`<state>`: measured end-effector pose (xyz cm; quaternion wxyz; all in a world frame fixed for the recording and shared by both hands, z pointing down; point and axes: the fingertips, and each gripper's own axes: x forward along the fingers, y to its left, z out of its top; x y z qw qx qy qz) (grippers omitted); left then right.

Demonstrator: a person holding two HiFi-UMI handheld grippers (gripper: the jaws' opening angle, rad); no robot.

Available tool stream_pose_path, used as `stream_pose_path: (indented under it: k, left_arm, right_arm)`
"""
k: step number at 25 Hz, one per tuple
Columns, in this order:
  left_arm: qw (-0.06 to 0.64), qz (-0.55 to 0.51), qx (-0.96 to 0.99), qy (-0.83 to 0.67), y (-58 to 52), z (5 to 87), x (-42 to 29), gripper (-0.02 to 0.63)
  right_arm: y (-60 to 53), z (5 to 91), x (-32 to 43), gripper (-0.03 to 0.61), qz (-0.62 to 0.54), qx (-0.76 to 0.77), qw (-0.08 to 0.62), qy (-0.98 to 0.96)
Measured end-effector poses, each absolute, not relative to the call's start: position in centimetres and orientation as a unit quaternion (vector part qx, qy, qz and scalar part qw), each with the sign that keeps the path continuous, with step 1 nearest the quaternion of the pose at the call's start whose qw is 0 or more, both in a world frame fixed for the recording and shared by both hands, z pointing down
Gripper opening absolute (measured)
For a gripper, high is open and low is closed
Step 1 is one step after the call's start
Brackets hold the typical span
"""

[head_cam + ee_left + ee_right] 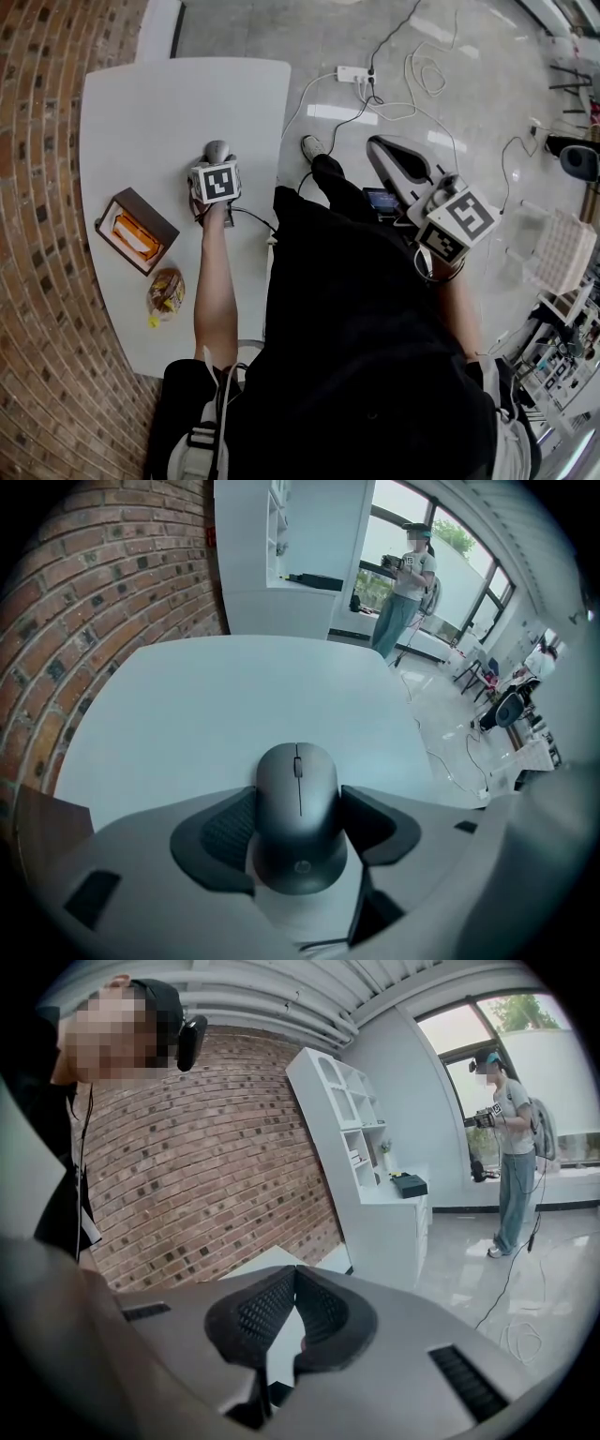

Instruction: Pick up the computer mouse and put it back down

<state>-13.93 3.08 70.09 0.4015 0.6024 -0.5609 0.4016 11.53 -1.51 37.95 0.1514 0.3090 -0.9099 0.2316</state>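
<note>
A dark grey computer mouse (298, 813) lies on the white table (234, 696), its buttons pointing away from me. My left gripper (298, 825) points steeply down over it, and the black pads (225, 832) lie against both of its sides. The head view has the mouse (217, 150) just beyond the left gripper (217, 169), near the table's right edge. My right gripper (292, 1283) is shut with nothing in it. It hangs off the table (150, 103), to the right of my body, where the head view shows the gripper (441, 202) over the floor.
A brown box (138, 230) with orange contents and a snack bag (166, 292) lie at the table's left near a brick wall (37, 187). Cables and a power strip (353, 73) run over the floor. A person (408, 583) stands far off by the windows.
</note>
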Motion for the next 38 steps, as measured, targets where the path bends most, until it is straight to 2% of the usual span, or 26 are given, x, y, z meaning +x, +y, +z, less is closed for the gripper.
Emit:
stream_pose_path:
  k: [20, 38]
  left_arm:
    - [0.429, 0.376, 0.571, -0.590, 3.8, 69.0, -12.8, 0.295]
    - [0.405, 0.325, 0.556, -0.649, 3.3, 60.4, -9.5, 0.295]
  right_arm:
    - [-4.5, 37.0, 17.2, 0.017, 0.219, 0.314, 0.130, -0.915]
    - [-9.3, 36.6, 15.7, 0.017, 0.218, 0.212, 0.083, -0.949]
